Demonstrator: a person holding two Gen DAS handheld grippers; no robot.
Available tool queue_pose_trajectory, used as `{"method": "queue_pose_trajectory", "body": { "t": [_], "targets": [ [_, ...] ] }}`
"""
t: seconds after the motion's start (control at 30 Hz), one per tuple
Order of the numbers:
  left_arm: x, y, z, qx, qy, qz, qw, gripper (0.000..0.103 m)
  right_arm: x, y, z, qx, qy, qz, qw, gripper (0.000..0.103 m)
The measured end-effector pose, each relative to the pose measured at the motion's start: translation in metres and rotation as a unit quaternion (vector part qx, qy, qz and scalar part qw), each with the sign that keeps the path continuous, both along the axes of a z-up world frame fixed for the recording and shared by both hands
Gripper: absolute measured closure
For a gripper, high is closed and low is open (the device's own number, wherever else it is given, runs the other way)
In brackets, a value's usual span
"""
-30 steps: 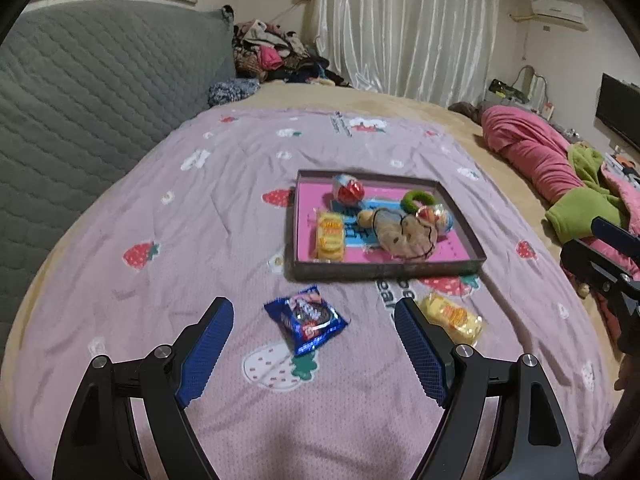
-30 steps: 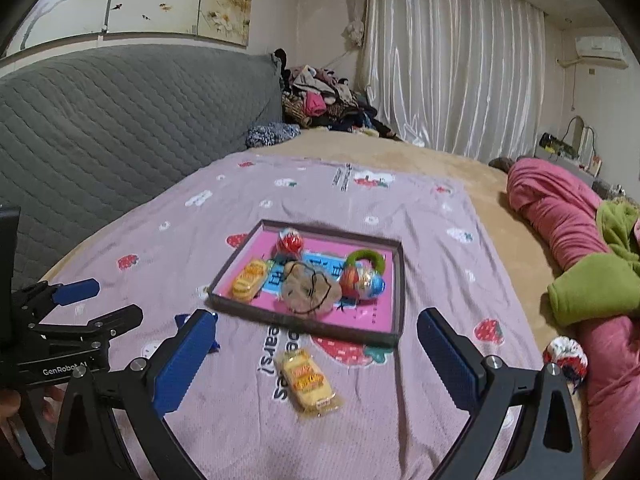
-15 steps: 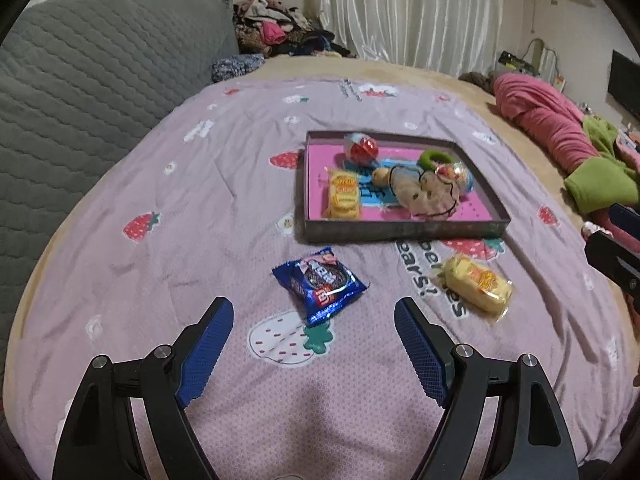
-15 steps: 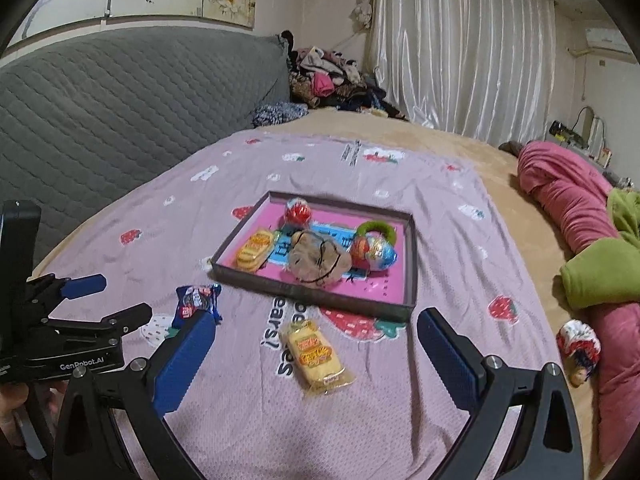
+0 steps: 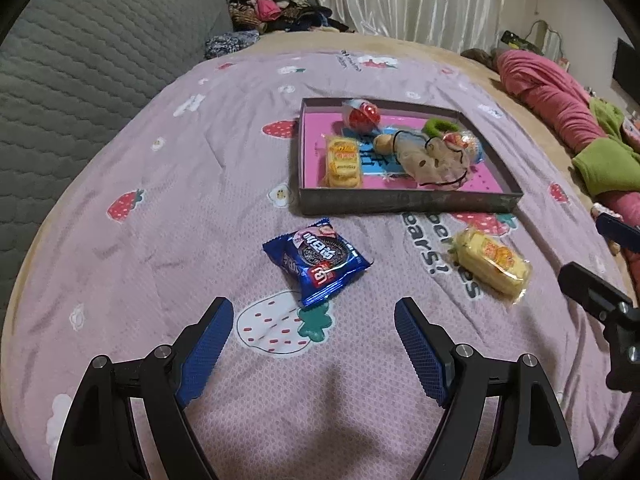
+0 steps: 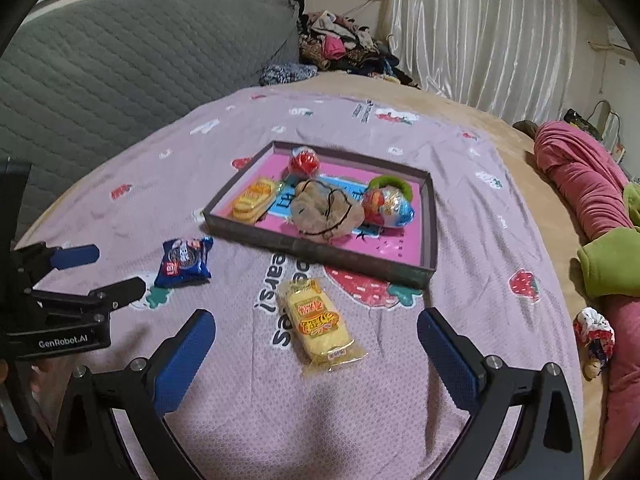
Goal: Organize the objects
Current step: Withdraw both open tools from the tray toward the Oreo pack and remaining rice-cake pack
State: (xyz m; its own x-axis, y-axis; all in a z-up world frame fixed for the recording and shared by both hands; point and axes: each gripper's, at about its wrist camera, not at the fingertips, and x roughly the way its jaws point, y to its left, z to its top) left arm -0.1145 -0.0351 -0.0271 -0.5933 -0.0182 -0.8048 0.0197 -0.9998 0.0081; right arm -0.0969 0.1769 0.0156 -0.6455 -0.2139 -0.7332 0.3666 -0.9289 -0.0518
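Note:
A blue cookie packet [image 5: 318, 261] lies on the purple strawberry blanket just ahead of my open, empty left gripper [image 5: 314, 322]; it also shows in the right wrist view [image 6: 184, 262]. A yellow cake packet [image 6: 318, 322] lies just ahead of my open, empty right gripper [image 6: 316, 332], and at the right in the left wrist view [image 5: 494, 266]. Beyond both stands a dark tray [image 5: 400, 202] with a pink floor, holding a yellow cake packet [image 5: 343, 157], a red egg toy [image 5: 362, 114], a tan pouch [image 5: 434, 160], a green ring [image 5: 440, 126] and a colourful egg [image 6: 390, 206].
A grey quilted headboard [image 6: 120, 68] lines the left. Piled clothes [image 6: 340, 46] and curtains lie at the back. Pink and green bedding [image 6: 592, 200] and a small doll [image 6: 594, 340] lie at the right. The left gripper's body [image 6: 52, 308] shows at the right view's left edge.
Both grippers have moved down and forward toward the blanket. The blue packet and the yellow packet now sit closer to the fingertips. Both grippers stay open.

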Motion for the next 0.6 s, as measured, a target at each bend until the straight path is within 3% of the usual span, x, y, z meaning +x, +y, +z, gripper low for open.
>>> {"method": "queue_pose_trajectory", "body": {
  "t": [0.6],
  "targets": [
    [-0.015,0.009,-0.024,-0.008,-0.032,-0.005,0.9994,0.019,-0.008,-0.003,-0.026,0.02,-0.036,0.003,0.999,0.001]
  ]
}}
